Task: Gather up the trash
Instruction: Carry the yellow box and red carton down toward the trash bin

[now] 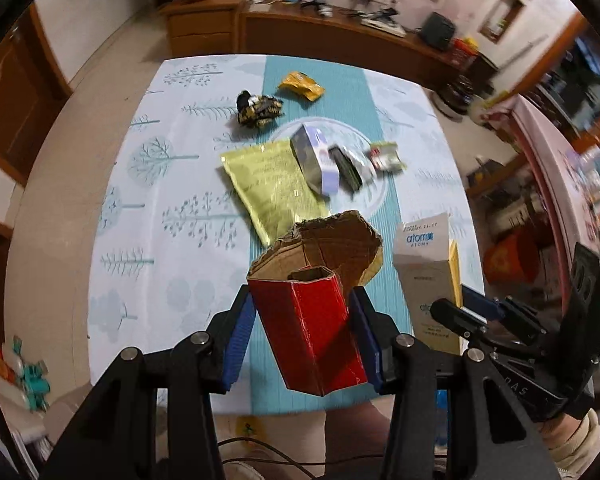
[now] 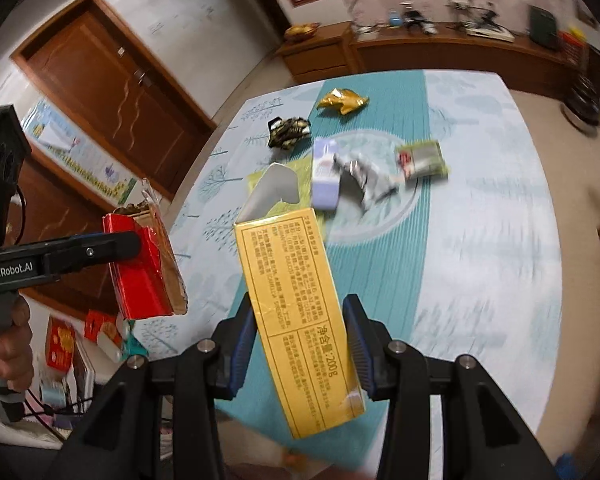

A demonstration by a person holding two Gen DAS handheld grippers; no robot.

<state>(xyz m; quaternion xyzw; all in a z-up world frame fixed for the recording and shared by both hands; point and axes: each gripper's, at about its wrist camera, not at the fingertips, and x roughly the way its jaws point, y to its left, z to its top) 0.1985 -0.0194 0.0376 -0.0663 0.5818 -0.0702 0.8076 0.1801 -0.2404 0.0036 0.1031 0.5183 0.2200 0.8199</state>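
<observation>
Tree-print cloth covers the bench (image 1: pixel 148 208), both grippers raised above its near edge.
Left gripper (image 1: pixel 303 312) has its jaws clamped on a torn red carton (image 1: pixel 312 332); right gripper (image 2: pixel 300 344) has its jaws clamped on a yellow box (image 2: pixel 300 312). On the cloth beyond lie a green pouch (image 1: pixel 268 184), a black-gold wrapper (image 1: pixel 258 110), a gold packet (image 1: pixel 301 85) and a lilac box (image 1: pixel 316 160).

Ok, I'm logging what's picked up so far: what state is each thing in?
Left claw: shut on red box.
Red box: held, top torn open.
Right claw: shut on yellow box.
Yellow box: held, flap open.
Gold wrapper: crumpled on table.
Green pouch: lying flat.
</observation>
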